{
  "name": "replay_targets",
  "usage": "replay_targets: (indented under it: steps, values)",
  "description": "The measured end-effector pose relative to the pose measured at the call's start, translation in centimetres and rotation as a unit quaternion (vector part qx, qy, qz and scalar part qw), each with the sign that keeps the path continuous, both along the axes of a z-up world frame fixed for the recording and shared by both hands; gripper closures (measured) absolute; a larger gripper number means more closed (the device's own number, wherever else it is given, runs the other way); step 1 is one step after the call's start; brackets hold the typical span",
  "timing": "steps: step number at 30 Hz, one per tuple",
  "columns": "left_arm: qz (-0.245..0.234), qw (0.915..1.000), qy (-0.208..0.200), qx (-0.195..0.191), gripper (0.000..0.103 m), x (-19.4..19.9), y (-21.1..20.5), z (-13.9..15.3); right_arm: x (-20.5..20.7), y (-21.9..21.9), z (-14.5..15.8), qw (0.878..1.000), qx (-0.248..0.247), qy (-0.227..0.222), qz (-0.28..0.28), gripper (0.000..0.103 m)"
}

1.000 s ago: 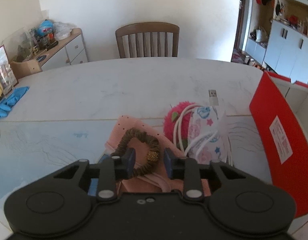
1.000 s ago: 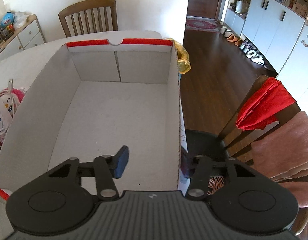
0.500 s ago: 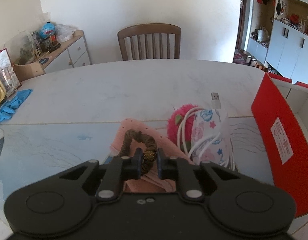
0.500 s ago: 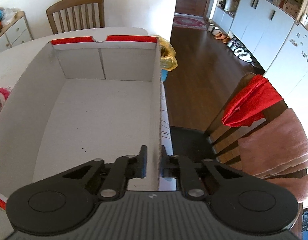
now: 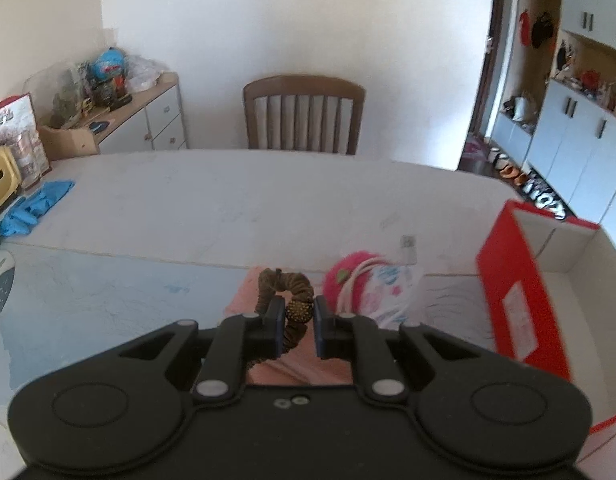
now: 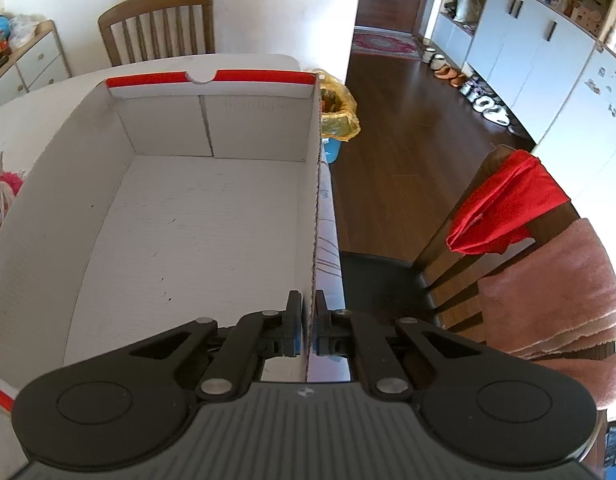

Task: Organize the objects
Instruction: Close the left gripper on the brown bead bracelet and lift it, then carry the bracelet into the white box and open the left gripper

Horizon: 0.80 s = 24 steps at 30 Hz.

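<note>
Your tabletop (image 5: 235, 200) is the biggest thing here, pale and marbled, with a wooden chair (image 5: 303, 114) at its far edge. On its right side stands the box (image 6: 195, 220), red outside and white inside, open at the top and with nothing in it. It sits close to the tabletop's right edge.

Beyond that edge, your right view shows a second chair with a red cloth (image 6: 508, 204) and a pink towel (image 6: 556, 292) draped over its back.

Near you on the tabletop lies a pink cloth (image 5: 243, 292). Just to its right is a small heap: a fuzzy pink toy (image 5: 348, 276), a patterned pouch (image 5: 388, 292) and a white cable (image 5: 358, 284) looped over them, its plug (image 5: 407, 243) lying on the far side. The heap lies between the pink cloth and the box's red wall. Far off at the left edge lie blue gloves (image 5: 31, 208).

Your right claw (image 6: 308, 320) is pinched tight on the box's right wall, one finger inside the box and one outside, close to the near corner.

Your left claw (image 5: 299, 314) is nearly closed and holds the scrunchie (image 5: 283, 284), a brown fabric loop. The pads grip it at its gold bead, and the rest of the loop stands up past the fingertips, over the pink cloth. Whether the loop touches the cloth, you cannot tell from here.
</note>
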<state>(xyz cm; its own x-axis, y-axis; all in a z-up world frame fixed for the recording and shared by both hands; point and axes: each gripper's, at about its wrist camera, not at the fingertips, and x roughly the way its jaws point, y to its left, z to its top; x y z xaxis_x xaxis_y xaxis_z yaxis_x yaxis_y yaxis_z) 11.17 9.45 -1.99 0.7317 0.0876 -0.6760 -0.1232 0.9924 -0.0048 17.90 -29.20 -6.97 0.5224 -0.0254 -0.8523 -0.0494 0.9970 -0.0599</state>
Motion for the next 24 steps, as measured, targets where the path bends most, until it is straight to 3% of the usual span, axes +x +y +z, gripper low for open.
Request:
replay_targets:
  steps: [8,14,24]
  values:
    - [-0.066,0.9973,-0.031,-0.012,0.091,-0.7,-4.6,3.7,-0.3,0.1,-0.1,1.000,0.004,-0.001,0.021,0.099]
    - [-0.141,0.9888,-0.044,-0.023,0.091,-0.3,-9.9,5.4,-0.8,0.0,-0.1,0.999,0.006,0.000,0.042,0.099]
    - [-0.246,0.9691,-0.009,-0.007,0.091,2.0,-19.4,3.1,-1.5,-0.2,0.0,0.998,0.009,0.004,0.070,0.099]
